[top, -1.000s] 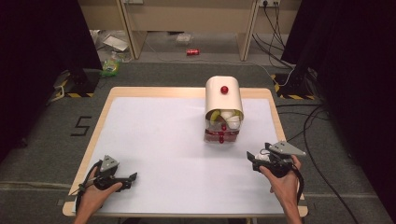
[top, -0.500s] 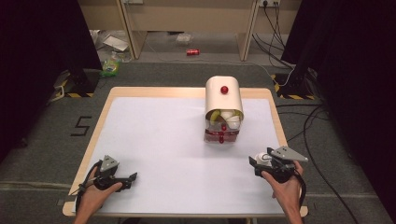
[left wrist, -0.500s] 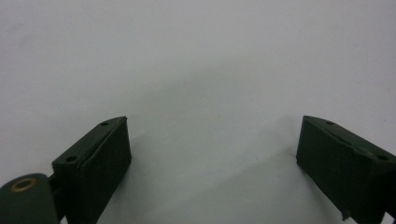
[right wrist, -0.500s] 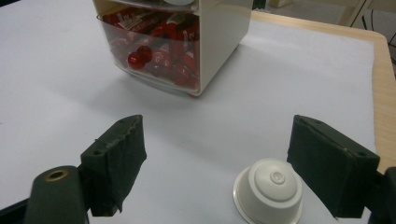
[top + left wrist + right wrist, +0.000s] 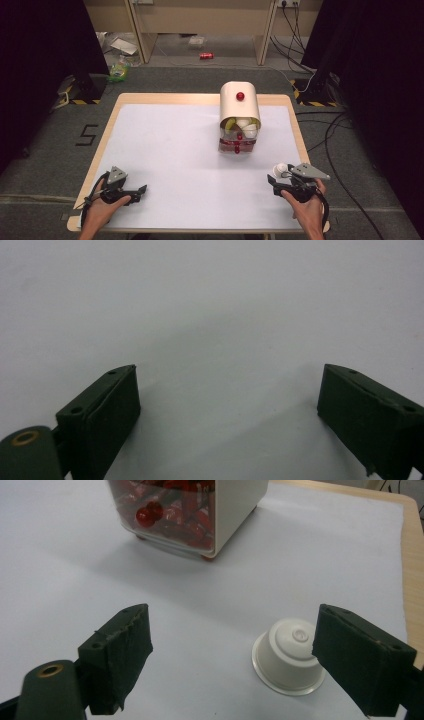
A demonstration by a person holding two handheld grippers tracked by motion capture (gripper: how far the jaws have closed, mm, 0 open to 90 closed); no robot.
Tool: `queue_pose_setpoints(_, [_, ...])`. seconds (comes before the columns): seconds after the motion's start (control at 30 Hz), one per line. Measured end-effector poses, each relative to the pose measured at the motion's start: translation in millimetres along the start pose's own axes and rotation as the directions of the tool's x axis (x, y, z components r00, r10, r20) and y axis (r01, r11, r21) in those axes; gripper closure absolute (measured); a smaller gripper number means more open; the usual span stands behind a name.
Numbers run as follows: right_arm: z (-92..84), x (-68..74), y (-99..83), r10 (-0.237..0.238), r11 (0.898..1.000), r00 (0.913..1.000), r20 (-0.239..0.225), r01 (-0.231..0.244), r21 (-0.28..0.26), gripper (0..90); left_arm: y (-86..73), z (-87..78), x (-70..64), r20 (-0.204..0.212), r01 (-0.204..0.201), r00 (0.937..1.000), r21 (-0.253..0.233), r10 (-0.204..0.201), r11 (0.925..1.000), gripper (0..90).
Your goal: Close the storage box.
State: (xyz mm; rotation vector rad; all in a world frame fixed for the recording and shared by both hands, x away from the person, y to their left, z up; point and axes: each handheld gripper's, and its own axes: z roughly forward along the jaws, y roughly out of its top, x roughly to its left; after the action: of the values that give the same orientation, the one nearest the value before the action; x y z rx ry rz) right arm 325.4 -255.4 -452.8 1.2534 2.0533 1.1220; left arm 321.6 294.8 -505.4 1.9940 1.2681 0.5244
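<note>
A: Overhead light, even on the white tabletop (image 5: 165,150); the room's sides fall to near black in the high view.

B: Soft shadows under the dispenser (image 5: 200,515) and the white capsule (image 5: 289,655) in the right gripper view. Left gripper view: grey falloff across the surface, tool edges slightly soft. No hard glare.

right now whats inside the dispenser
The dispenser shows red capsules behind its clear lower front, with white and yellow ones at the opening above. Its cream cover hides whatever sits higher up. One white capsule lies outside on the table.
</note>
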Motion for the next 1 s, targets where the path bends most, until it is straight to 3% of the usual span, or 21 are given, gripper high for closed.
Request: queue_pose_setpoints(1.0, [-8.9,4.9,-29.9,-0.012,0.997,0.9999,-0.008,0.012,0.075,16.2,0.0,0.0,-0.2,-0.001,0.0,1.0,0.0,0.0,1.0,9.1])
